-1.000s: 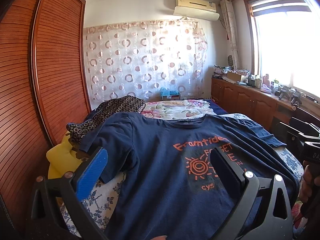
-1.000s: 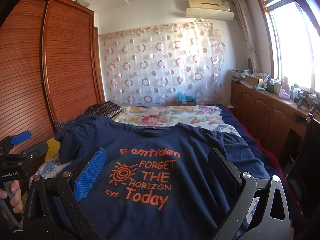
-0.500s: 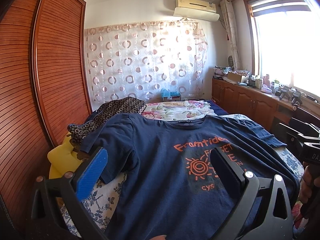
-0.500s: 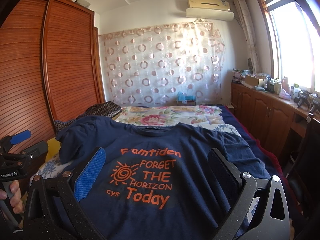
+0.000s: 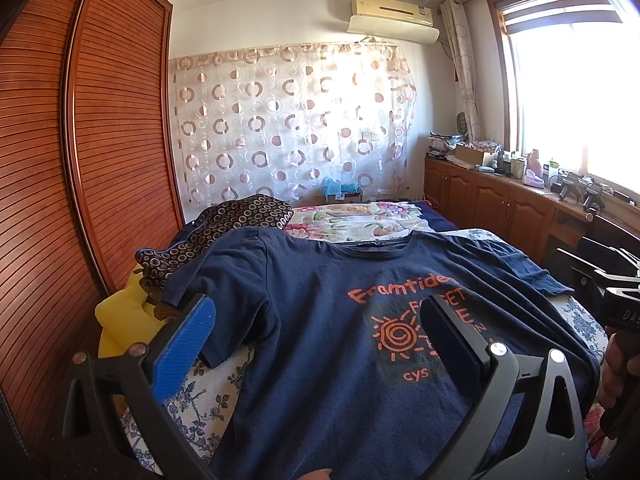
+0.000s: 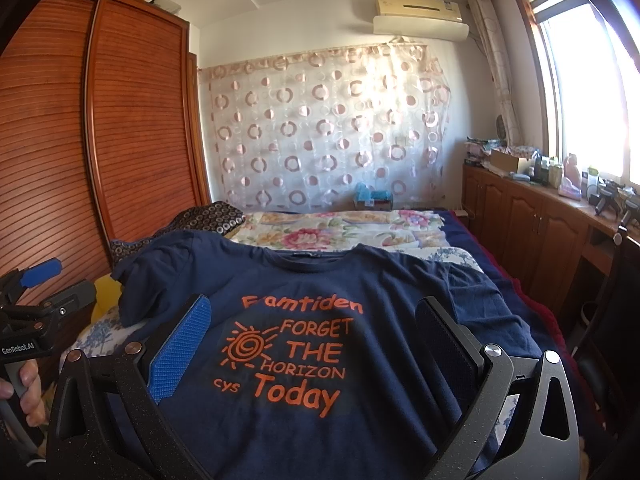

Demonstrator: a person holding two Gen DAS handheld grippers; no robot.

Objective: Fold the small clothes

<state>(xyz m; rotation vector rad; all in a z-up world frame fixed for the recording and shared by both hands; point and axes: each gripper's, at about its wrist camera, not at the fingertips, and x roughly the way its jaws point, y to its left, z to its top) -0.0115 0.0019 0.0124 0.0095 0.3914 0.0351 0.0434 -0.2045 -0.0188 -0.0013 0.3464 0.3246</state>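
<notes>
A navy T-shirt [image 5: 320, 320] with orange print lies spread face up on the bed, collar away from me; it fills the right wrist view [image 6: 360, 292] too. My left gripper [image 5: 316, 316] is open and empty, held above the shirt's left side near its left sleeve [image 5: 224, 300]. My right gripper [image 6: 312, 324] is open and empty, held above the printed chest. The left gripper also shows at the left edge of the right wrist view [image 6: 40, 300], and the right gripper at the right edge of the left wrist view [image 5: 612, 284].
The bed has a blue-and-white floral sheet [image 5: 208, 392] and a flowered quilt [image 6: 340, 232] beyond the shirt. A dark ring-patterned garment [image 5: 224, 228] and a yellow cloth [image 5: 124, 312] lie at the left. A wooden wardrobe [image 5: 80, 160] stands left, cabinets [image 6: 540, 232] right.
</notes>
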